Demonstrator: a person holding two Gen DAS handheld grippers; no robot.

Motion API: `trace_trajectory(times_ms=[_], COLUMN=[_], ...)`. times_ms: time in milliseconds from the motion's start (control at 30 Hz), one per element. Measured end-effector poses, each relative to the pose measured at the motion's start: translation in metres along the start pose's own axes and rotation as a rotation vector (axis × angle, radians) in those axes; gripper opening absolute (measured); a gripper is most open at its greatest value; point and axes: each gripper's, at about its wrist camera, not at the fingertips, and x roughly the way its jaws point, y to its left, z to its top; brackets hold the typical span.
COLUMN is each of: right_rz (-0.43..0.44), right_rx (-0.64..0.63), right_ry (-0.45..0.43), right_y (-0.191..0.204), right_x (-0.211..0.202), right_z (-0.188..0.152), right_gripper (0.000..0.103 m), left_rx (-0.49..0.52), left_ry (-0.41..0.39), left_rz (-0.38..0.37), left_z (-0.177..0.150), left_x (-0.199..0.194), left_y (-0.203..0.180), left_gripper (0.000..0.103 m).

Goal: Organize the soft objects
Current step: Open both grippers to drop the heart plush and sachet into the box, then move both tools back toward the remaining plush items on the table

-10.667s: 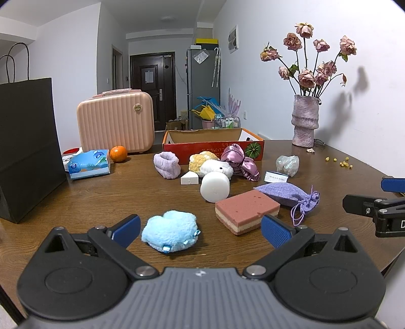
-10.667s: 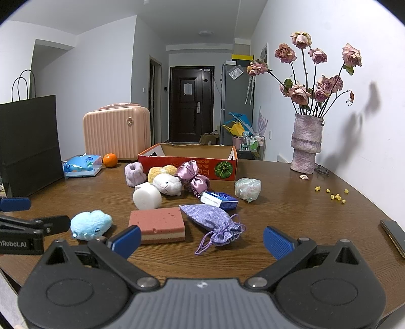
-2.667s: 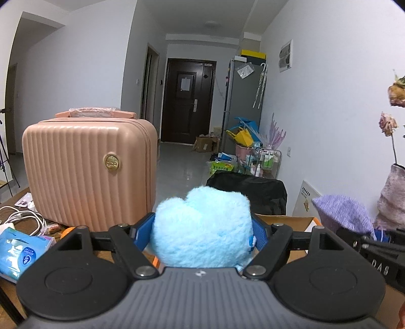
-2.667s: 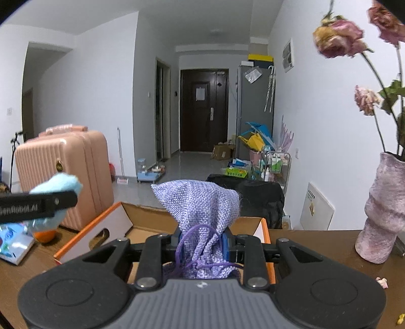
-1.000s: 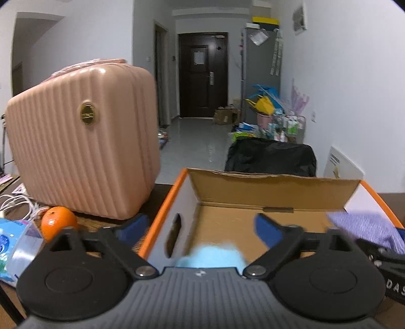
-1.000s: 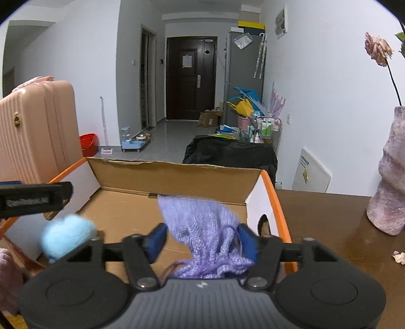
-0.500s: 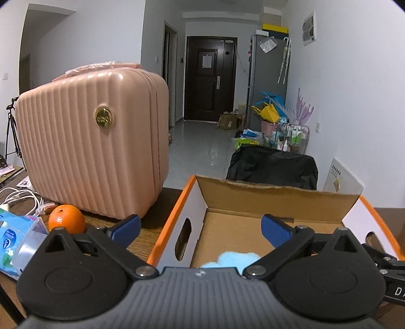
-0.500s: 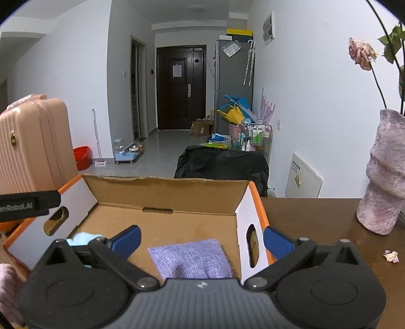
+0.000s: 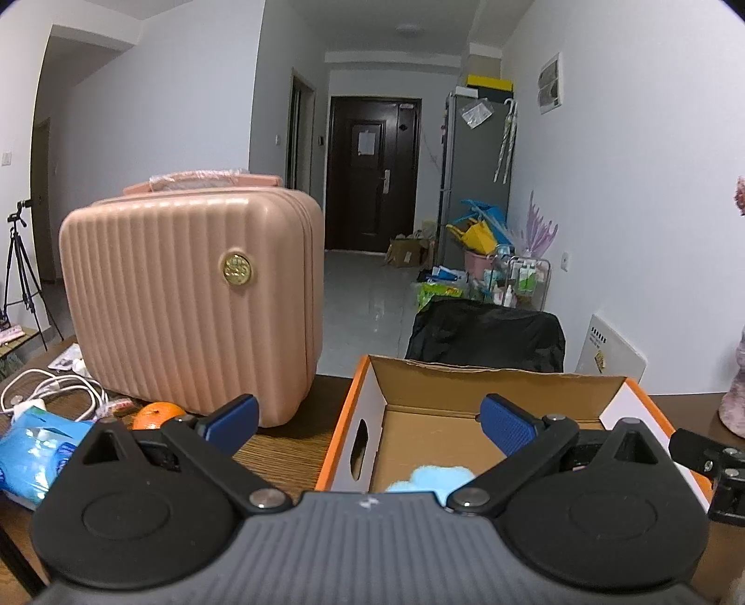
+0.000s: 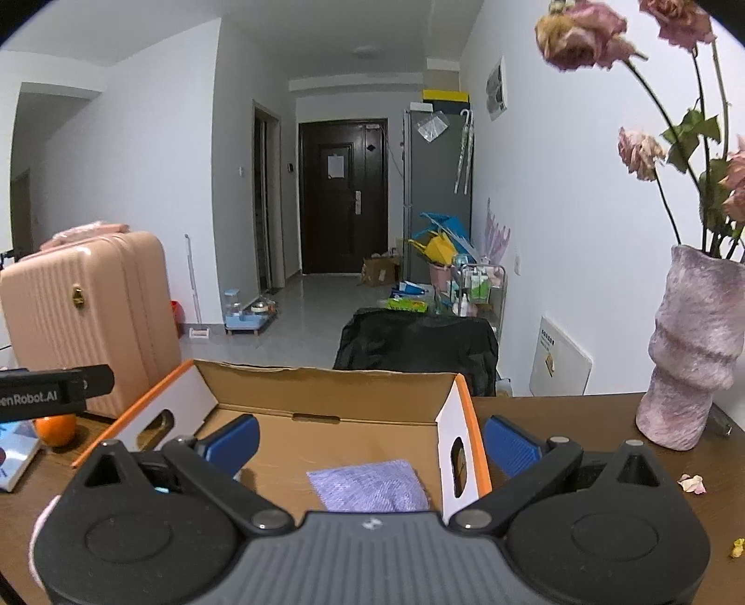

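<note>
- While both grippers hang over the cardboard box (image 9: 493,386), a pink suitcase (image 9: 186,302) stands just left of the box on the table (image 9: 284,451), with an orange (image 9: 156,414) at the suitcase's foot and a blue tissue pack (image 9: 32,453) further left of the box.
- Right of the box stands a mauve vase (image 10: 694,349) holding dried roses (image 10: 586,32); a few petals lie on the table near it.
- Behind the box sits a black bag (image 10: 419,344); nothing blocks the box's open top.
- Inside the box, the blue plush toy (image 9: 433,479) lies toward the left wall and the purple pouch (image 10: 368,486) lies toward the right wall, both on the box floor.
- The left gripper (image 9: 368,416) is spread wide and holds nothing; the right gripper (image 10: 370,440) is likewise spread wide, with nothing between its pads.
- Compared with 2.7 seconds ago, when each gripper clenched its item above the box, both items now rest released inside it.
</note>
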Motion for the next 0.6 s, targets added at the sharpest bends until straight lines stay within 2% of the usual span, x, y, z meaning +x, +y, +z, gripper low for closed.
trace_trajectory(times_ms=[267, 600], right_rz=[0.003, 0.013], right_rx=[-0.023, -0.039], right_ry=[-0.024, -0.053], right_y=[0.002, 0.005], right_x=[-0.040, -0.091], right_z=[-0.007, -0.021], right_gripper=[0.103, 0.103], left_rx=[0.011, 0.031], left_ry=[-0.027, -0.025], left_rz=[-0.019, -0.026], left_z=[-0.004, -0.022], left_x=[-0.037, -0.079], left_y=[0.010, 0.025], left_gripper=[0.103, 0.103])
